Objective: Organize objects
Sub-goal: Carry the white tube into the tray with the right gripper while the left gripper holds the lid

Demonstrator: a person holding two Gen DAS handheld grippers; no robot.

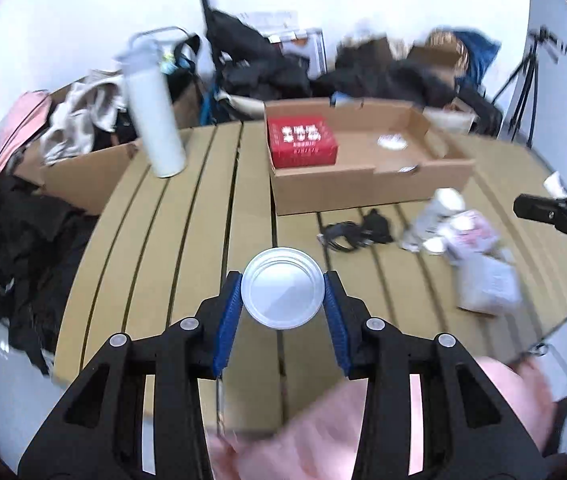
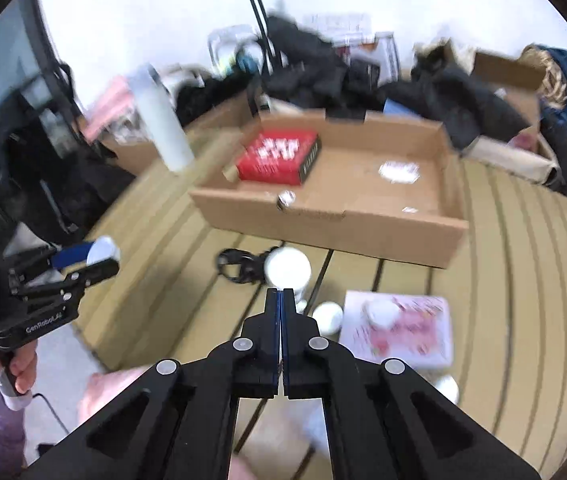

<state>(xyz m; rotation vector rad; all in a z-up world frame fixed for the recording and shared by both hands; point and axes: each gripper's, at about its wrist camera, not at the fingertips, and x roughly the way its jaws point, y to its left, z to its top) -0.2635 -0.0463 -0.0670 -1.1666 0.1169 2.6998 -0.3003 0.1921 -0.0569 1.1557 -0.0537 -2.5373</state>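
My left gripper [image 1: 282, 295] is shut on a round silver tin [image 1: 282, 288], held above the slatted wooden table [image 1: 187, 216]; it also shows in the right wrist view [image 2: 97, 258] at the left. My right gripper [image 2: 283, 300] is shut and empty, above a white bottle [image 2: 287, 269], small white caps [image 2: 327, 317] and a pink-printed white packet [image 2: 401, 330]. An open cardboard box [image 1: 363, 190] holds a red box [image 1: 301, 142]; the same cardboard box [image 2: 335, 228] and red box [image 2: 279, 156] show in the right wrist view.
A tall white flask [image 1: 153, 116] stands at the table's far left edge. A black cable [image 1: 353, 232] lies before the box. Bags, clothes and cartons [image 1: 83, 176] crowd behind the table. A tripod [image 1: 523, 80] stands at far right.
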